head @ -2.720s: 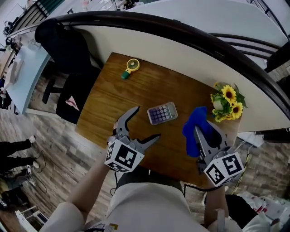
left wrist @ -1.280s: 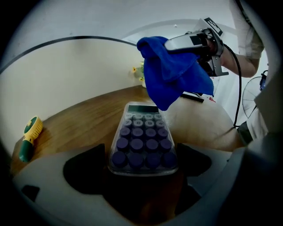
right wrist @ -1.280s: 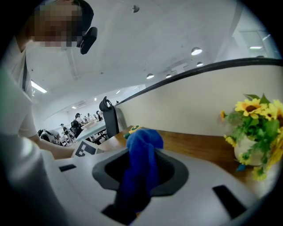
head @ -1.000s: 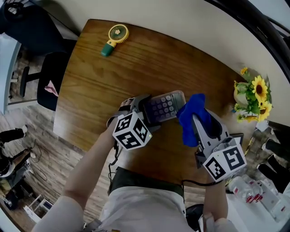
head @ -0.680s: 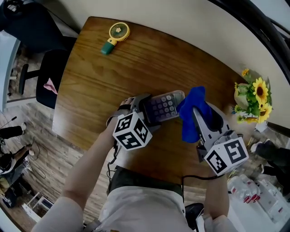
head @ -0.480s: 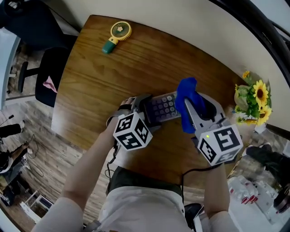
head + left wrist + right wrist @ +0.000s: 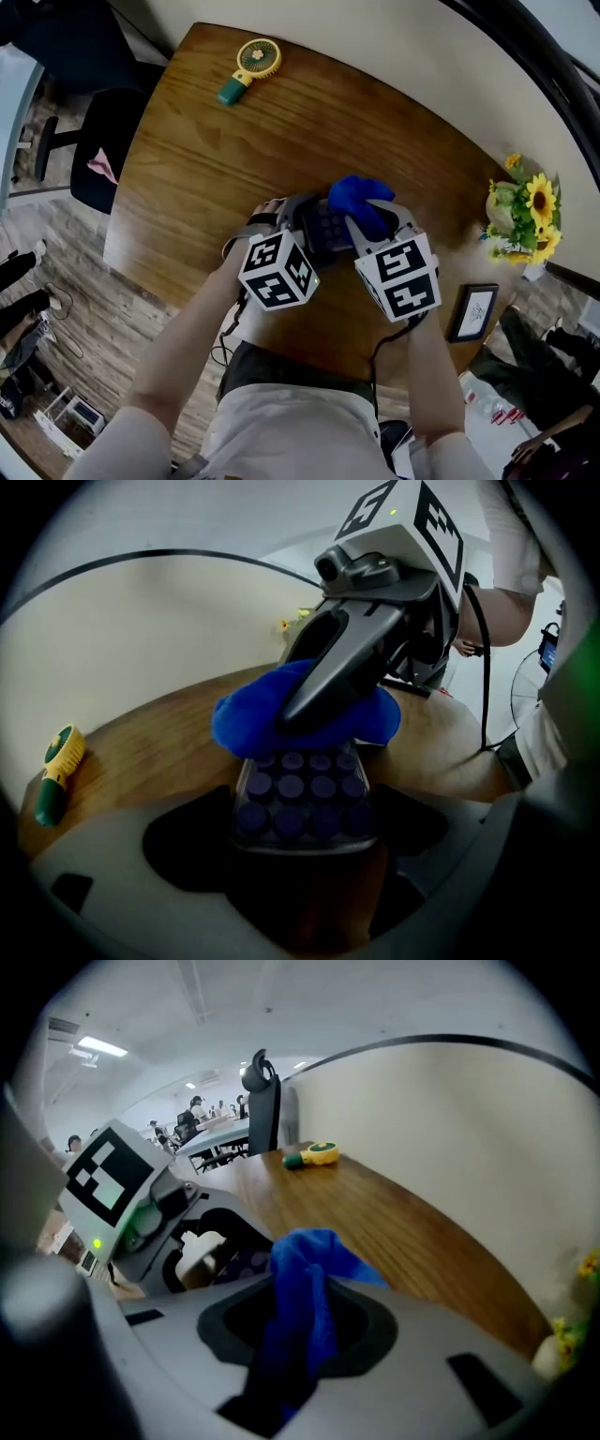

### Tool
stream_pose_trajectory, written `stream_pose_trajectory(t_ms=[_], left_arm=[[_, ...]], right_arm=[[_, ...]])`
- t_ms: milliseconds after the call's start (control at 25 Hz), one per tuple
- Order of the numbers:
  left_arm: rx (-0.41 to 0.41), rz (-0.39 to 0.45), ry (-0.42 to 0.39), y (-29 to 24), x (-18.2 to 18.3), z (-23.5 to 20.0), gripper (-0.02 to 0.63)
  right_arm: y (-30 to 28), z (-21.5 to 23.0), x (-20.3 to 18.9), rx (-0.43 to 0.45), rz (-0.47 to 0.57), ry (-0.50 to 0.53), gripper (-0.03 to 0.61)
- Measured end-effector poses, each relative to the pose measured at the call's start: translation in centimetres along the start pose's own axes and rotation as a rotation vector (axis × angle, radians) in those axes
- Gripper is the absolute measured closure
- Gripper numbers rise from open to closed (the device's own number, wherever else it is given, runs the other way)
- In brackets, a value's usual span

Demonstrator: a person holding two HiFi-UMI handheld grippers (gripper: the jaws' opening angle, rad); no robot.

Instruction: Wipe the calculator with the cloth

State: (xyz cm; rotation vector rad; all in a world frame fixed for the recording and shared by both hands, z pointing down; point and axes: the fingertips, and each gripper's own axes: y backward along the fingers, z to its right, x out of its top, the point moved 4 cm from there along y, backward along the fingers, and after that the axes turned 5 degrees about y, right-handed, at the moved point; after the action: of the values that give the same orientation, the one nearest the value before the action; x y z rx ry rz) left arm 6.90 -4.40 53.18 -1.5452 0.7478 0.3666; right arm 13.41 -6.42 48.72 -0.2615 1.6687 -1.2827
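Surface: wooden table [image 7: 234,159], warm brown with a straight grain and a smooth finish; a pale curved wall runs beyond its far edge.
Calculator: small flat slab [image 7: 300,799] with a silvery rim and rows of round dark keys, near the middle of the table. Whether it rests on the wood or is lifted cannot be told.
Left gripper: jaws [image 7: 300,834] closed on the near end of the calculator, one at each side edge. This is judged a steadying hold, so that rubbing does not push the calculator away.
Cloth: bright blue and soft-napped [image 7: 281,719], bunched into a rounded wad. It lies on the far end of the calculator and hides the display area.
Right gripper: jaws [image 7: 298,1330] narrow and clamped on the cloth, which hangs between them and bulges past the tips. The pad of fabric therefore meets the calculator, not the hard grey plastic.
Stage: wiping judged under way at the far end; the near keys are uncovered.
Bystanders: yellow-and-green hand fan [image 7: 251,66] at far left, sunflowers [image 7: 530,211] at right, and a small picture frame [image 7: 473,312] at near right. All stand well apart from the work.
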Motion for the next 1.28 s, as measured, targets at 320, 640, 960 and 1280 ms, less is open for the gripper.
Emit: stream_pose_trajectory(t_ms=[320, 640, 960, 1280], left_arm=[[-0.002, 0.001, 0.001, 0.1, -0.1, 0.0, 0.130], [0.001, 0.005, 0.004, 0.0, -0.1, 0.0, 0.130], [-0.003, 0.019, 0.003, 0.0, 0.0, 0.0, 0.130], [0.000, 0.023, 0.003, 0.1, 0.0, 0.1, 0.130]], right_arm=[[2.0, -1.3, -2.8, 0.013, -0.022, -0.063, 0.474], [2.9, -4.5, -7.4, 0.177, -0.201, -0.043, 0.477], [6.4, 0.9, -3.4, -0.003, 0.029, -0.090, 0.473], [3.6, 4.7, 2.3, -0.127, 0.236, -0.133, 0.472]])
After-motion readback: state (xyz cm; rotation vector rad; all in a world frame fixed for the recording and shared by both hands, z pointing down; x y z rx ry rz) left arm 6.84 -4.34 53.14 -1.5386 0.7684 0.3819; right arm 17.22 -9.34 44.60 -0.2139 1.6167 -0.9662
